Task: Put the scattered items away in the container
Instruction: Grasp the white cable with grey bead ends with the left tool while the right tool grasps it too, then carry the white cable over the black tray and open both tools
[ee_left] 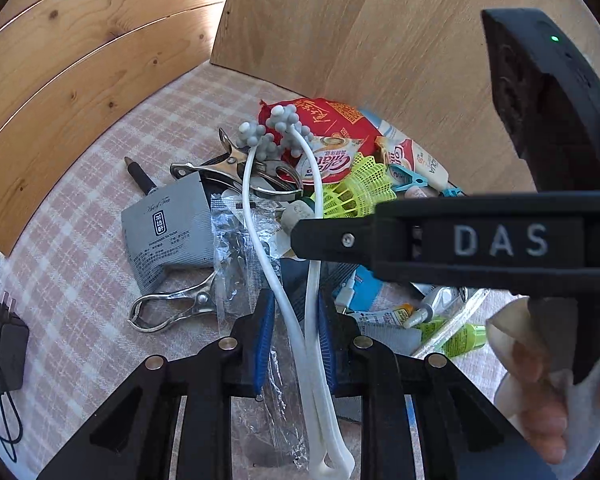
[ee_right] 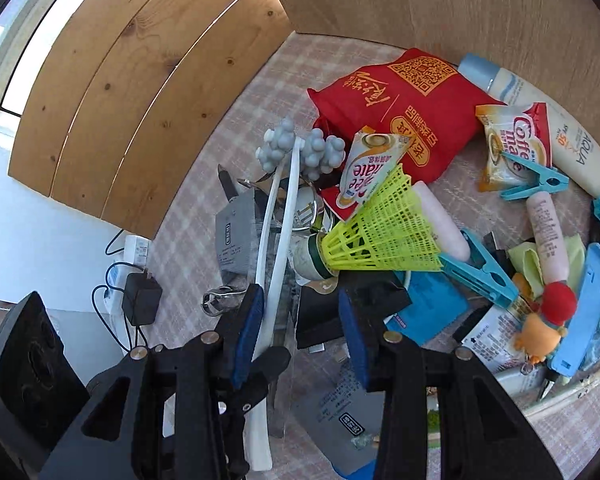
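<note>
A white two-armed massager (ee_left: 318, 184) with grey knobbed heads lies over a heap of small items on a pink checked cloth (ee_left: 80, 272). My left gripper (ee_left: 295, 300) is shut on its two white stems, with a clear plastic wrapper (ee_left: 236, 248) caught beside them. The right gripper (ee_left: 300, 236) crosses that view from the right, just above the heap. In the right wrist view the right gripper (ee_right: 300, 292) stands open over a black flat object (ee_right: 320, 312). The massager (ee_right: 288, 200) runs along its left pad. The left gripper (ee_right: 268, 364) shows below it, on the stems.
The heap holds a yellow shuttlecock (ee_right: 380, 236), a red bag (ee_right: 412, 120), metal clips (ee_left: 168, 312), a grey tea sachet (ee_left: 172, 232), a sunscreen tube (ee_right: 560, 132) and blue pegs (ee_right: 480, 272). Wooden panels (ee_left: 80, 72) close the back. A charger (ee_right: 140, 300) sits left. A gloved hand (ee_left: 540, 400) is near.
</note>
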### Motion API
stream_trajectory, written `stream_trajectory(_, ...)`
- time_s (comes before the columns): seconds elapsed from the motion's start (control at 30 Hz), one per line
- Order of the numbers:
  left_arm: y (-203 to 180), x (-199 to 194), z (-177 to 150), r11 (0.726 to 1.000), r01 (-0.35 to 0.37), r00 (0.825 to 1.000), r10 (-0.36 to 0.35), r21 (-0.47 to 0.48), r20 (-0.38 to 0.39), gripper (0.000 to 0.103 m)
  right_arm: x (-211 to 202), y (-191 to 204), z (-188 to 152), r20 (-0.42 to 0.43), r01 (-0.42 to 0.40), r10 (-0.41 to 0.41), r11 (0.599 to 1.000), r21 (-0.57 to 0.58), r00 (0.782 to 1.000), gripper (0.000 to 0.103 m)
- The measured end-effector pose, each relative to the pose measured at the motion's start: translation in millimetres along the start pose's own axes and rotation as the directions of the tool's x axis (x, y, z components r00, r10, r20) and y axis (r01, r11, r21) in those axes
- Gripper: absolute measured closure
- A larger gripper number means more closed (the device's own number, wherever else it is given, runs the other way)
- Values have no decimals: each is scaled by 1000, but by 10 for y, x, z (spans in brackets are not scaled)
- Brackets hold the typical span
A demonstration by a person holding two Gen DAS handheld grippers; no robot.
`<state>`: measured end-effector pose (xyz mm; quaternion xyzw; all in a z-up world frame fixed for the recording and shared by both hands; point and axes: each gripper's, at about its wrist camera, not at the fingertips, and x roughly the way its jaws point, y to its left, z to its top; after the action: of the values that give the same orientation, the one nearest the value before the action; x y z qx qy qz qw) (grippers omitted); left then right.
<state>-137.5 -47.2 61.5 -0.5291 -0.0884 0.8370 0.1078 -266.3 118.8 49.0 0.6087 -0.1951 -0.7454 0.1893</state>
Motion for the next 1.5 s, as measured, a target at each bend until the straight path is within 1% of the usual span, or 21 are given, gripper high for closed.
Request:
stream_trajectory(0.03, -13, -27, -28, 1000, 3, 1000, -3, 5, 2, 83, -4, -11, -5, -1, -23, 23, 1000, 15, 1000, 79)
stream_trajectory(0.07, -25, -51, -49, 1000, 4, 1000, -4, 8, 5, 83, -24, -12, -18, -1, -42, 42, 999, 23, 999, 83)
stream_trajectory(0.1, -35, -87, -76, 1000, 7, 1000, -7, 14, 9, 83, -60, 4, -39, 4, -49, 49, 999, 22, 999, 89)
stream_trajectory(0.13, -51, -118, -95, 1000, 7, 1000, -7, 19, 14, 83, -106, 31, -62, 14, -47, 47, 999, 14, 999, 93)
stream_trajectory(0.2, -83, -194, -124, 1000, 13, 1000, -14, 17, 26, 85, -196, 93, -104, 33, -48, 48, 999, 2, 998, 94)
stream_trajectory(0.27, -128, -272, -145, 999, 29, 999, -30, 18, 36, 89, -303, 135, -145, 48, -68, 68, 998, 1, 997, 95)
stream_trajectory(0.3, -161, -310, -158, 999, 36, 999, -36, 20, 39, 95, -365, 151, -174, 57, -76, 76, 997, 2, 996, 97)
stream_trajectory(0.43, -343, -489, -223, 998, 40, 997, -43, 44, 70, 96, -622, 228, -302, 93, -68, 70, 997, -28, 993, 97)
stream_trajectory(0.53, -471, -622, -280, 997, 71, 994, -73, 36, 81, 96, -833, 209, -416, 117, -64, 66, 998, -24, 991, 97)
stream_trajectory(0.6, -594, -726, -333, 996, 79, 992, -83, 46, 90, 96, -1007, 161, -509, 136, -73, 75, 997, -19, 988, 97)
stream_trajectory(0.7, -859, -876, -422, 993, 83, 989, -92, 82, 113, 96, -1320, 85, -680, 171, -80, 83, 997, -22, 982, 97)
stream_trajectory(0.87, -1347, -1137, -617, 983, 123, 978, -144, 139, 150, 96, -1884, -72, -964, 221, -66, 67, 998, -11, 973, 97)
stream_trajectory(0.97, -1637, -1252, -724, 972, 160, 970, -187, 170, 154, 96, -2226, -158, -1177, 256, -42, 41, 999, -2, 966, 97)
stream_trajectory(1.1, -2083, -1404, -918, 952, 196, 961, -234, 236, 145, 96, -2668, -293, -1535, 317, -4, 0, 1000, 12, 949, 97)
stream_trajectory(1.2, -2421, -1474, -1083, 929, 225, 955, -270, 295, 124, 96, -2968, -481, -1848, 350, 22, -36, 999, 43, 936, 97)
stream_trajectory(1.37, -3024, -1547, -1441, 871, 293, 937, -344, 393, 63, 95, -3407, -893, -2417, 384, 54, -101, 990, 133, 918, 97)
stream_trajectory(1.5, -3521, -1514, -1749, 815, 344, 922, -386, 466, -6, 95, -3696, -1251, -2895, 404, 92, -172, 973, 211, 898, 97)
